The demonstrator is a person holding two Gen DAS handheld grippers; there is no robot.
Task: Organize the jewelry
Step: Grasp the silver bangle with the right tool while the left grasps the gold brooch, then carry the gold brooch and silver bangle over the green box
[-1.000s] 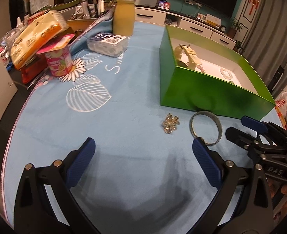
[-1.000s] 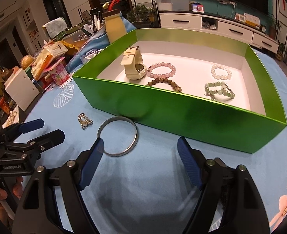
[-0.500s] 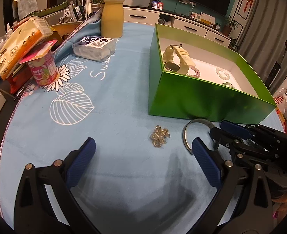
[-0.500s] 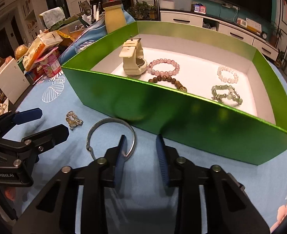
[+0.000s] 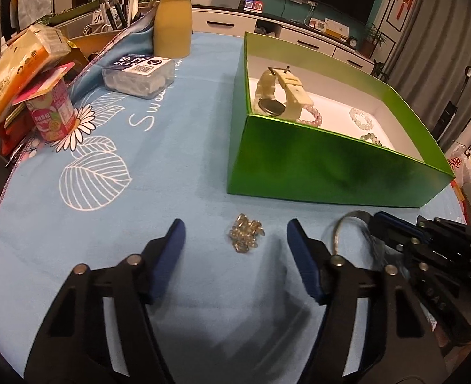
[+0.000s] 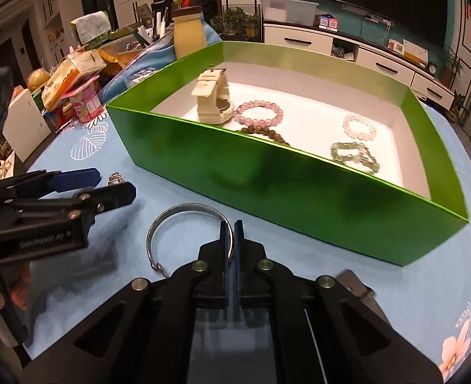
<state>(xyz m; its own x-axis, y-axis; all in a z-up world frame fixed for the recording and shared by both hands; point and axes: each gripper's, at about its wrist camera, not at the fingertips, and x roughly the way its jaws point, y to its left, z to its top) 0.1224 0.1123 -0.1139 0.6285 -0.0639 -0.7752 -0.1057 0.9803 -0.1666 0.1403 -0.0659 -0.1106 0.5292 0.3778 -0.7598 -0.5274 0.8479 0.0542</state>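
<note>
We have the right gripper (image 6: 231, 240) pinched on the bangle (image 6: 184, 211), seemingly firmly, while the left gripper (image 5: 235, 240), jaws just narrowing, straddles the untouched charm cluster (image 5: 246, 233); next, lift the bangle into the green box (image 6: 267, 172).

not much you can actually read here. the blue cloth (image 5: 177, 147) on the bench has white script starting "Sw" at about 10 o'clock from the green box (image 5: 315, 172), rest is cut off. the clear plastic box (image 5: 139, 75) has a barcode label, print too small. the bag (image 5: 462, 164) at 3 o'clock shows red letters "ER".
</note>
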